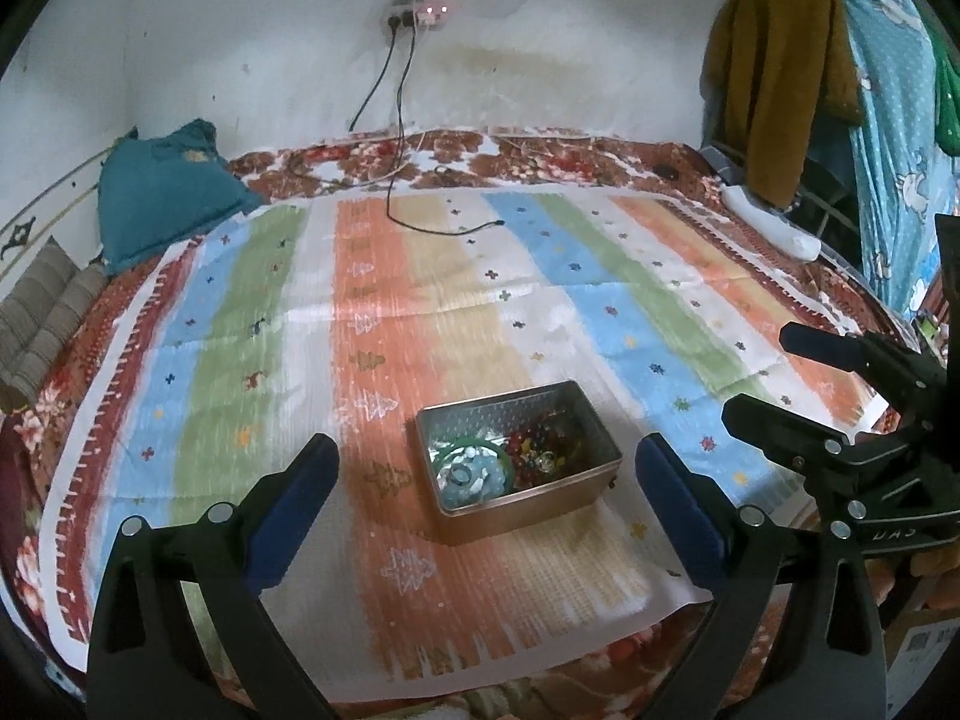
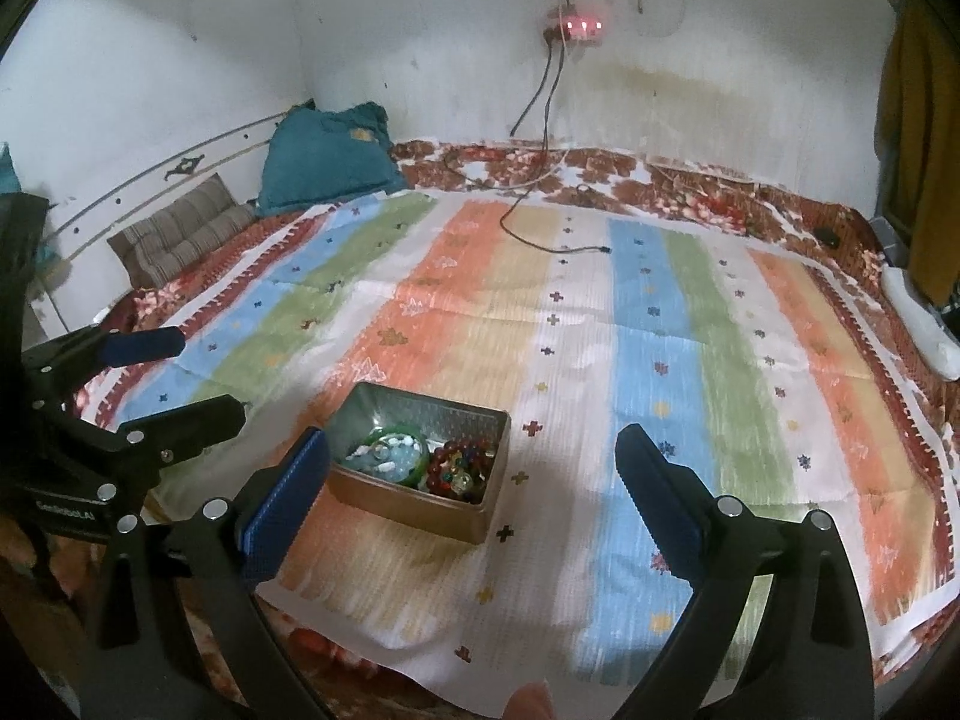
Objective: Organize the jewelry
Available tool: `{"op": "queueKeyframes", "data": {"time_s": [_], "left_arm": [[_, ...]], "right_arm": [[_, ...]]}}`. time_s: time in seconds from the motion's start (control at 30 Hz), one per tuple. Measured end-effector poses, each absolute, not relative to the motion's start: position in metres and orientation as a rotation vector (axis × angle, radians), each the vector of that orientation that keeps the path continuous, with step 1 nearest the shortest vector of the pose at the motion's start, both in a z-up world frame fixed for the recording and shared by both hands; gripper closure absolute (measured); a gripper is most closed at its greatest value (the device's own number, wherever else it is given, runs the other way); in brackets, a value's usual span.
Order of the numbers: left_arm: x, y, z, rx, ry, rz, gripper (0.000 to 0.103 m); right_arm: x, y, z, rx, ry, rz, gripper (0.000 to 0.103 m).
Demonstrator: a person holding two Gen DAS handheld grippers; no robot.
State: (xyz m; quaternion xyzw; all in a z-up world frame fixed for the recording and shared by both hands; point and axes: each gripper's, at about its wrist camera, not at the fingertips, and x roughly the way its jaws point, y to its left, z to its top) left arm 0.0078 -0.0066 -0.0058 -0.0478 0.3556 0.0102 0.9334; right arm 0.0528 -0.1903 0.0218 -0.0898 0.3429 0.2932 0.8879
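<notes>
A metal tin (image 1: 591, 489) sits on the striped cloth (image 1: 420, 312). It holds a green bangle (image 1: 474, 456) around pale blue pieces and a heap of red and mixed beads (image 1: 540, 450). My left gripper (image 1: 486, 474) is open and empty, its fingers straddling the tin from above and in front. In the right wrist view the tin (image 2: 414, 504) lies just past the left finger of my right gripper (image 2: 471, 468), which is open and empty. The green bangle (image 2: 390, 450) and the beads (image 2: 459, 465) show inside. Each gripper appears at the edge of the other's view.
The cloth covers a floral bedspread (image 1: 540, 162). A black charging cable (image 1: 444, 231) trails from a wall socket onto the cloth. A teal pillow (image 1: 162, 192) and a striped cushion (image 2: 180, 234) lie at far left. Clothes (image 1: 780, 72) hang at right.
</notes>
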Motion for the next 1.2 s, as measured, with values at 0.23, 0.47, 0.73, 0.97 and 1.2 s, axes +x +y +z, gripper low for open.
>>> {"op": "queueKeyframes", "data": {"time_s": [0.23,0.47,0.73,0.97,1.2], "left_arm": [[0.0072,-0.0085,-0.0047,-0.089,0.717,0.021,0.006],[0.0087,-0.0082,-0.0029,-0.083,0.722,0.031,0.006],[0.0082,-0.0081,-0.0018,-0.073,0.705,0.045,0.006],[0.0044,-0.0059,0.0005,-0.076,0.684,0.048,0.006],[0.0025,-0.0087,0.0007,-0.063,0.673,0.047,0.006]], "right_arm": [[0.0527,-0.1923,0.0222,-0.183,0.707,0.609,0.006],[0.0516,-0.1929,0.0250,-0.179,0.700,0.607,0.006],[0.0497,-0.1926,0.0268,-0.174,0.688,0.604,0.006],[0.0483,-0.1900,0.0277,-0.179,0.681,0.613,0.006],[0.0485,-0.1930,0.0265,-0.156,0.675,0.609,0.006]]}}
